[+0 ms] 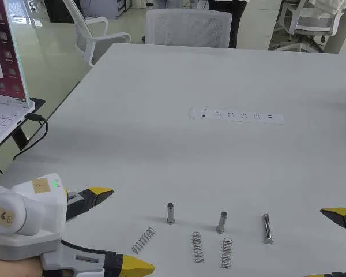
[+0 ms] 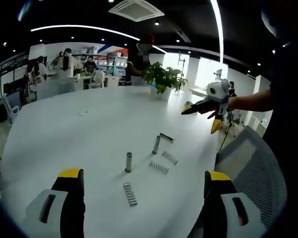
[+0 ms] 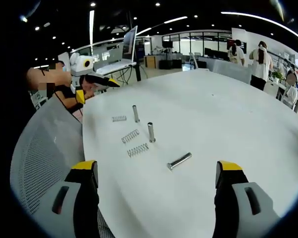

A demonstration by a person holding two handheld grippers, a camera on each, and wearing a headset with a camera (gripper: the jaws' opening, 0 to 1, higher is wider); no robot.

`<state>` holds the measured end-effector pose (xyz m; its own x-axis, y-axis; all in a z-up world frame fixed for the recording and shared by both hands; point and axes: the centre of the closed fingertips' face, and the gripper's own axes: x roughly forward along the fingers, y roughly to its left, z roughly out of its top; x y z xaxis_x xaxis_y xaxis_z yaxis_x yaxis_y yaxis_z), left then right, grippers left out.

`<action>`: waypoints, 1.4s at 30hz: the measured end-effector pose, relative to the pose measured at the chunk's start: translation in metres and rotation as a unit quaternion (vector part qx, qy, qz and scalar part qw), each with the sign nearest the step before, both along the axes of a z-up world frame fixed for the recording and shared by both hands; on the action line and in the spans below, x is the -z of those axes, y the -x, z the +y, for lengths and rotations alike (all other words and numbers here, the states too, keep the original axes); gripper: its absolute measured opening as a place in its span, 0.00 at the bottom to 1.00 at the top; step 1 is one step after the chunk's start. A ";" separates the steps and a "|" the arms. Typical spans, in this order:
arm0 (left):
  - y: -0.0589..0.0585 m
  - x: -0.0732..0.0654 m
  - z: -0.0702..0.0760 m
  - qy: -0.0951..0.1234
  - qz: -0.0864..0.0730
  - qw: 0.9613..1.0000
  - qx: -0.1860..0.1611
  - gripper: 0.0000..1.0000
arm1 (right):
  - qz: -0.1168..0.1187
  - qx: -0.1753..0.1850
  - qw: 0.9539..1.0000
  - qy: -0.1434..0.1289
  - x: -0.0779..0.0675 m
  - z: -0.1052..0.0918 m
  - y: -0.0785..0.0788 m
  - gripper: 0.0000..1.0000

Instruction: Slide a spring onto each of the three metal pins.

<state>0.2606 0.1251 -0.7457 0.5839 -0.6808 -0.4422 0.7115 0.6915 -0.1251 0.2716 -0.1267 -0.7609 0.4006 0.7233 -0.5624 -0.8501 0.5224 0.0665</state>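
Left tongs (image 2: 143,174) wide, empty | right tongs (image 3: 156,166) wide, empty | springs (image 1: 198,246) lie loose on desk (image 1: 161,115) near pins (image 1: 170,213), two upright, one lying | springs look light, soft, may roll; pinch mid-coil gently

On left gripper (image 1: 127,229): handwritten sticker (image 1: 1,214) reads "26"; smaller sticker (image 1: 40,185) illegible.

Pretty clearly an open-plan office: big white table (image 1: 161,86), mesh chairs (image 1: 187,27) on the far side, laptop (image 1: 6,57) at left, strip lights (image 2: 219,25) overhead
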 end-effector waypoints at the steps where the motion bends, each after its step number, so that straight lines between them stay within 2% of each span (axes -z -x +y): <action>1: 0.000 0.000 0.000 0.000 0.000 1.000 0.000 0.98 | 0.001 0.000 1.000 0.000 0.000 0.000 0.000 0.98; 26: -0.002 -0.001 0.001 0.003 0.000 1.000 -0.009 0.98 | 0.001 0.006 1.000 -0.004 -0.001 -0.002 0.000 0.97; 33: 0.000 -0.002 -0.004 0.004 -0.001 1.000 -0.005 0.98 | -0.001 0.009 1.000 -0.003 -0.001 -0.005 0.001 0.97; 42: 0.001 0.000 -0.003 -0.001 0.002 1.000 -0.004 0.98 | 0.000 0.009 1.000 -0.002 -0.001 -0.006 0.002 0.97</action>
